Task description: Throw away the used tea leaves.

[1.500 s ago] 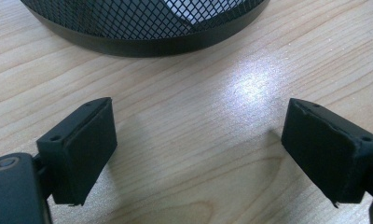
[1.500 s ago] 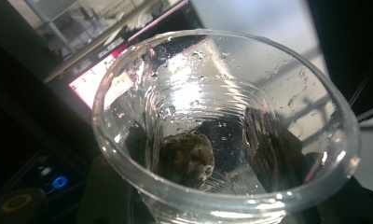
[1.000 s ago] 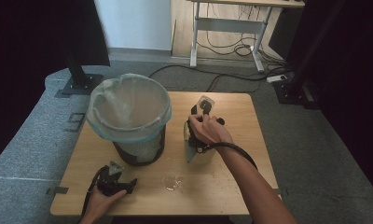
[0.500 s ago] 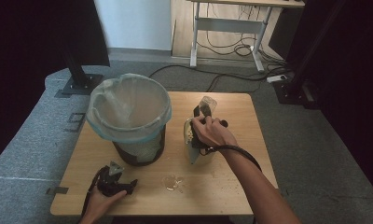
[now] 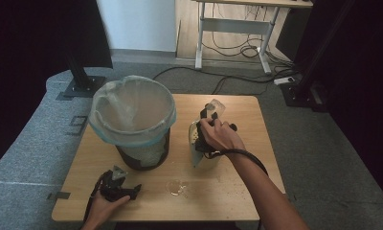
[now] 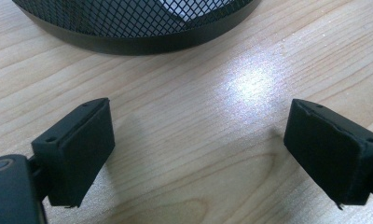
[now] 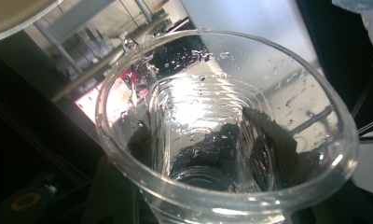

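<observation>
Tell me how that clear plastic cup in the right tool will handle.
The clear plastic cup looks thin-walled, so it's probably light and would flex or crack under a hard squeeze. Droplets cling inside, so it may be slippery. The right tool holds it above the table; set down empty, it could tip easily.

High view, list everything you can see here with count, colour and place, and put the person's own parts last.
Wooden table: one, light brown, centre.
Black mesh waste bin: one, lined with a pale translucent bag, table's left half.
Clear plastic cup: one, transparent with droplets, held in the right gripper.
Small clear object: one, transparent, table front, kind unclear.
Desk frame: one, grey, background.
Left gripper: black, open, low near the bin's base.
Right gripper: black, raised, shut on the cup.
</observation>
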Available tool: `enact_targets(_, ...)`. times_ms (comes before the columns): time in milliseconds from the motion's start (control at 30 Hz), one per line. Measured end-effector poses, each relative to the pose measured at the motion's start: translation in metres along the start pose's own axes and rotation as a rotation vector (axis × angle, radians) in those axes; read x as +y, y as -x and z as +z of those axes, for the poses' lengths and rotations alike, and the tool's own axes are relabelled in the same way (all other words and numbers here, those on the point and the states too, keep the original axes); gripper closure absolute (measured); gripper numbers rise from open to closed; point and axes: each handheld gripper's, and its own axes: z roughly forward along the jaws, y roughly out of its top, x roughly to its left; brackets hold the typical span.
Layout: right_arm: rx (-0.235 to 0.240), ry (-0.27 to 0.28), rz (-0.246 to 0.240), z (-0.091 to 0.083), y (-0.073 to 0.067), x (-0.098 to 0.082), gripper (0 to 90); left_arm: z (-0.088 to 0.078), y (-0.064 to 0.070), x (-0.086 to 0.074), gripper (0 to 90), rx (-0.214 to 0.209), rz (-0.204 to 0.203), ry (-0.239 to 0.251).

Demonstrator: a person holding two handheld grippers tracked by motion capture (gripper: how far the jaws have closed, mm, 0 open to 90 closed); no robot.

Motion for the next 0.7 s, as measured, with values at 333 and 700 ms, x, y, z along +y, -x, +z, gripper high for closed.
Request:
enact_targets(333, 0.131, 0.04, 0.528, 0.0, 0.009, -0.015, 51.0, 0.0, 0.0, 0.0, 7.9, 0.001, -0.001, 0.001)
enact_targets(700, 0.384, 0.163, 1.396, 0.004, 0.008, -0.059, 50.7, 0.0, 0.0, 0.0, 7.9, 0.0, 0.0, 0.002)
